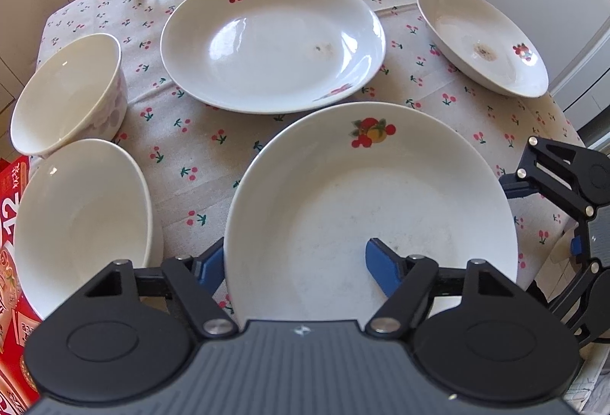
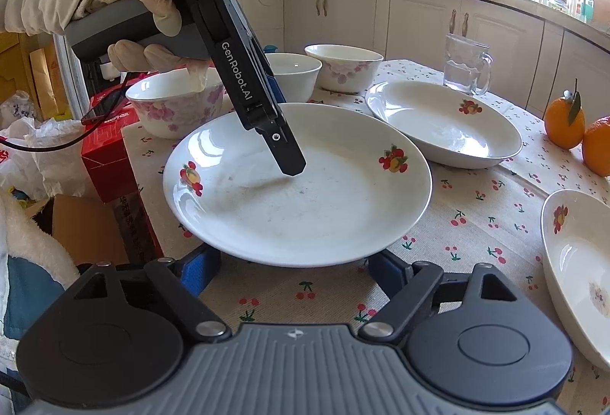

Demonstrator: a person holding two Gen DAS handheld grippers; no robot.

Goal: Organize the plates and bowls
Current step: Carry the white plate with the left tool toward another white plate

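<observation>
L gripper (image 1: 295, 264) at near plate (image 1: 381, 193).
I see its fingers wide, straddling plate rim; R gripper (image 2: 293, 270) fingers wide too, beside same plate.

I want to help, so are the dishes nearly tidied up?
Nothing is stacked yet. The left tool is open across the rim of the nearest plate; the right tool hangs open beside it. A second plate, a third plate and three bowls are left to gather.

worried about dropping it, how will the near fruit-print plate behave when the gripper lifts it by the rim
The near plate looks like glazed ceramic: probably stiff, slick and breakable. The left gripper straddles one edge only, so the far side may sag. Its shallow, wide shape suggests it won't roll.
</observation>
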